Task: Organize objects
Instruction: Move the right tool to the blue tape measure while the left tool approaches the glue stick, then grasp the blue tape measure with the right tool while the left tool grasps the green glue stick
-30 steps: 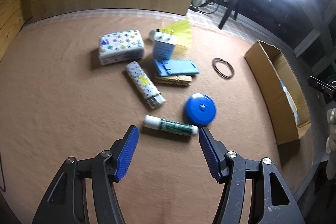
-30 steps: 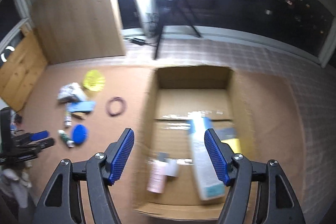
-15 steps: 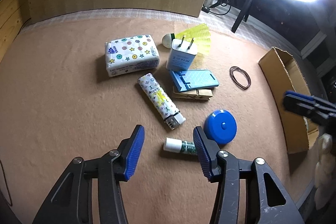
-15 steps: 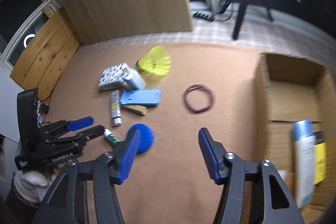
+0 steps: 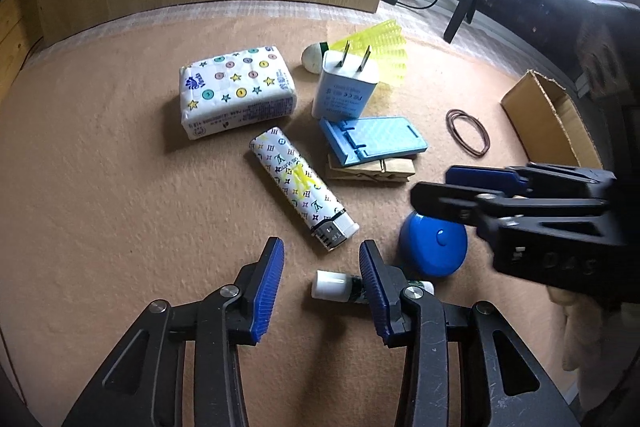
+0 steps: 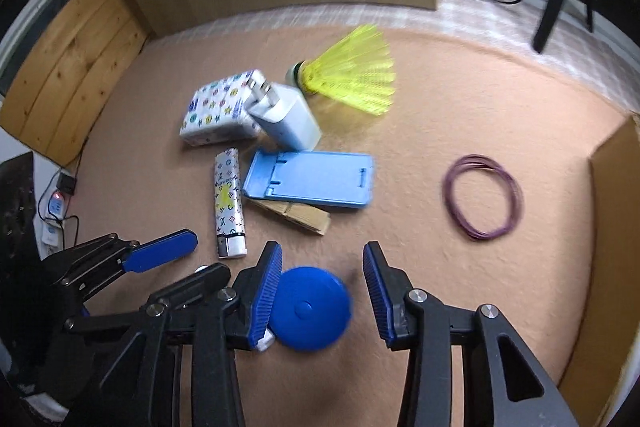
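Left gripper [image 5: 321, 285] lower than a second ago, jaws just narrowed yet open astride the small tube [image 5: 332, 286] on the surface [image 5: 120, 211]; tube half hidden. Right gripper [image 6: 320, 293] swung over from box [image 6: 612, 227], narrowed, unclamped around blue disc [image 6: 310, 313]

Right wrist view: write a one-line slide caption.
Open right gripper straddles the blue round case on the mat.

The tabletop [image 5: 100, 195] is covered in plain tan felt. The tissue pack [image 5: 236, 91] is white with coloured stars and circles. The lighter [image 5: 298, 187] is white with small monogram marks and a yellow scribble. The shuttlecock [image 6: 352, 71] is bright yellow, the phone stand [image 6: 312, 183] light blue, the round case [image 6: 310, 311] deep blue, the rubber bands [image 6: 482, 197] purple-brown. The fingers [image 5: 268, 291] have blue ribbed pads on black arms.
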A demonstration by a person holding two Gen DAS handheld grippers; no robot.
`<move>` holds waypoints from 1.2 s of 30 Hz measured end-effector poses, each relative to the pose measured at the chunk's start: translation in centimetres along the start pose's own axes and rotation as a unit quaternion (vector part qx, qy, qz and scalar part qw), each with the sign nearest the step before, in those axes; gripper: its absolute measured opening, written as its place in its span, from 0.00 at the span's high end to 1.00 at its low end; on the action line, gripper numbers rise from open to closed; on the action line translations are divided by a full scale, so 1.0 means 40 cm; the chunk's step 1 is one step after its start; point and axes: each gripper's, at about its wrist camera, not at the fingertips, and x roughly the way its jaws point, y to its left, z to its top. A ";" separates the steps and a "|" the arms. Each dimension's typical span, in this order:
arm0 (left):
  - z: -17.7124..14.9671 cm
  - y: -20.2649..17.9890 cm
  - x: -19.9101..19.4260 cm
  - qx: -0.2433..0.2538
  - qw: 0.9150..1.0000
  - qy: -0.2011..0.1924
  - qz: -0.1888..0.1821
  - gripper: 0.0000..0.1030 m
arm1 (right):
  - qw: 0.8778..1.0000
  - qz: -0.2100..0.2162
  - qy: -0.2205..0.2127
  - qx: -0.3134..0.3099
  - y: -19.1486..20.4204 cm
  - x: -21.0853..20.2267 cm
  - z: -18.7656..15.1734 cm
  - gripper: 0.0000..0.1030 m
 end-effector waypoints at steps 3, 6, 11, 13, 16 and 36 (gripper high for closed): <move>-0.007 -0.002 0.007 0.002 1.000 0.004 0.001 0.60 | 0.999 -0.023 0.010 -0.029 0.023 0.019 0.002 0.62; -0.019 -0.002 0.010 0.010 1.000 0.007 0.004 0.61 | 0.998 -0.028 0.020 -0.046 0.033 0.018 -0.005 0.65; -0.038 0.003 0.000 0.014 1.000 0.008 0.000 0.61 | 0.997 -0.030 0.034 -0.065 0.029 0.003 -0.038 0.66; -0.046 0.005 -0.004 0.015 1.000 0.008 0.000 0.61 | 0.996 -0.033 0.036 -0.069 0.025 -0.005 -0.055 0.66; -0.053 0.006 -0.008 0.014 1.000 0.009 -0.004 0.61 | 0.996 -0.033 0.040 -0.067 0.008 -0.019 -0.086 0.66; -0.115 -0.024 -0.042 -0.061 0.997 0.015 -0.053 0.36 | 0.999 -0.010 -0.013 0.048 -0.104 -0.130 -0.277 0.49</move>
